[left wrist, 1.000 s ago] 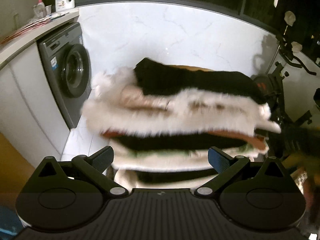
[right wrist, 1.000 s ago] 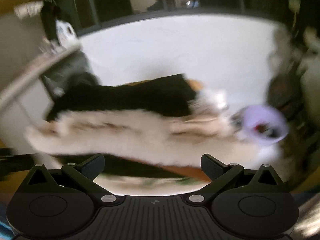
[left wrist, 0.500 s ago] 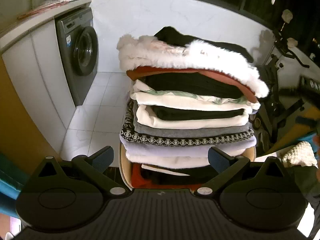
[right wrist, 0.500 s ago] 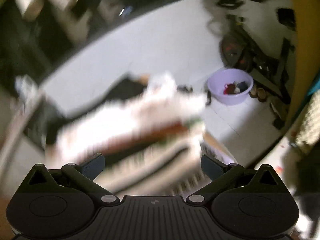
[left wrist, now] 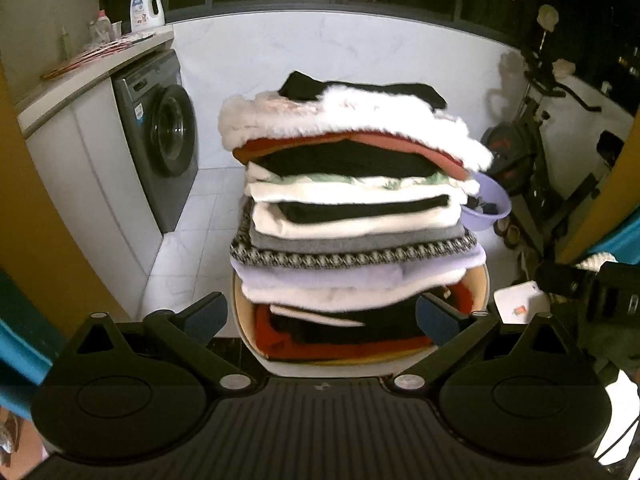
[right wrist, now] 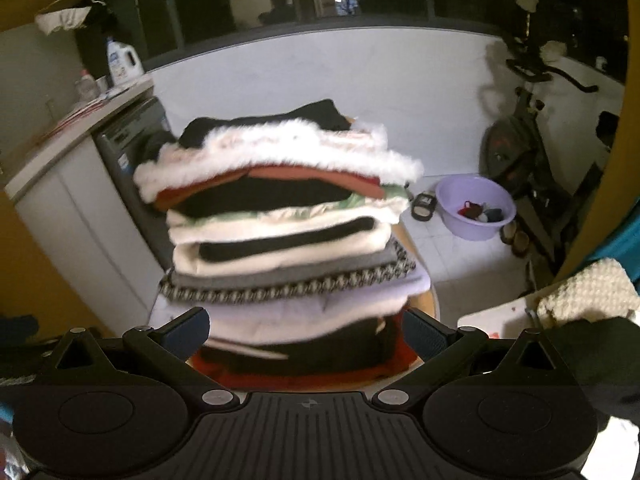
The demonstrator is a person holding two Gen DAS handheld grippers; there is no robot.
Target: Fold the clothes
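While both tools hover low in front of it, a tall stack of folded clothes (left wrist: 356,216) stands on a round wooden surface (left wrist: 240,316), filling the middle of both wrist views. Left tongs (left wrist: 322,314) are spread wide with nothing between the blue pads, one finger (left wrist: 206,312) to either side of the stack's lower layers; the right tongs (right wrist: 306,326) are likewise wide and hold nothing. A fluffy white garment (left wrist: 360,116) sits near the top of the pile with a black piece (left wrist: 360,90) lying above it, and beneath come red, black, cream, grey, patterned knit and pale lilac layers, down to red and black items at the bottom. Whether the fingers touch the cloth cannot be told, since the nearest layers are blurred. A grey washing machine (left wrist: 164,136) stands under a counter to the left, with a detergent bottle (left wrist: 146,6) on top. A lilac basin (right wrist: 474,210) holding small items rests on the tiled floor to the right, near an exercise bike (right wrist: 532,136). A cream knitted piece (right wrist: 584,292) lies at the right edge of the right wrist view.
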